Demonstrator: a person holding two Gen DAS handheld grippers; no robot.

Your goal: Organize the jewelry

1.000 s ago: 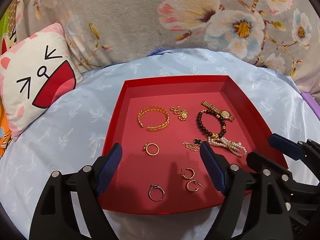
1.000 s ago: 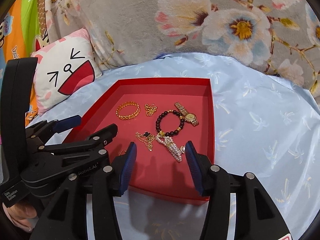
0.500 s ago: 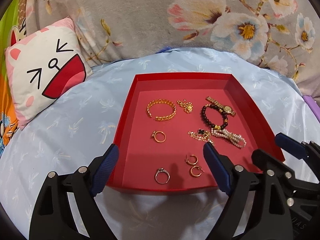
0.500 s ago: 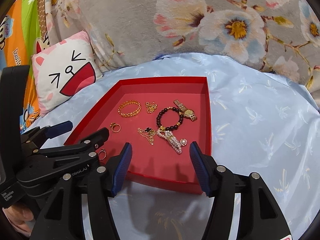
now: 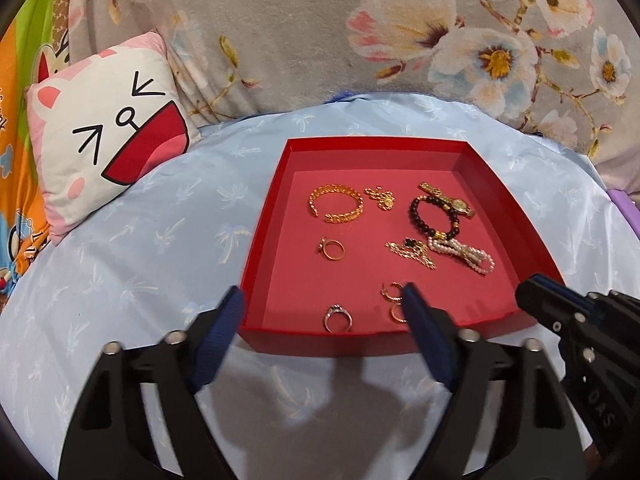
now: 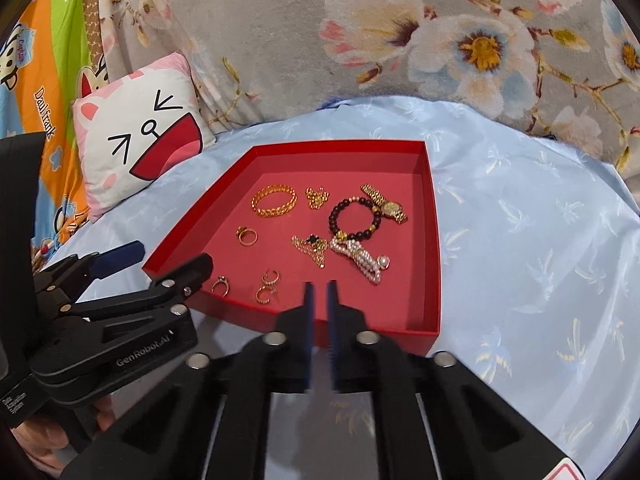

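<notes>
A red tray [image 5: 260, 272] [image 6: 434, 240] lies on the blue bedspread and holds jewelry: a gold chain bangle [image 5: 336, 202] [image 6: 274, 201], a gold ring [image 5: 332, 249] [image 6: 247, 235], a silver ring [image 5: 338, 317] [image 6: 221, 285], two gold hoop earrings [image 5: 394, 292] [image 6: 269, 285], a black bead bracelet [image 5: 434, 216] [image 6: 354, 216], a gold watch [image 5: 448, 199] [image 6: 386, 203], a pearl bracelet [image 5: 464, 256] [image 6: 360, 260] and gold chains [image 5: 412, 252] [image 6: 314, 248]. My left gripper [image 5: 320, 308] is open and empty at the tray's near edge. My right gripper [image 6: 320, 286] is nearly shut and empty over the tray's near right part.
A white and pink cartoon cushion [image 5: 104, 128] [image 6: 140, 136] leans at the back left. A grey floral blanket [image 5: 320, 32] rises behind the tray. The blue bedspread [image 6: 540, 260] spreads around the tray on all sides.
Both grippers have pulled back toward me from the tray. The right gripper's jaws have closed from wide open to nearly shut. The jewelry has not moved.
</notes>
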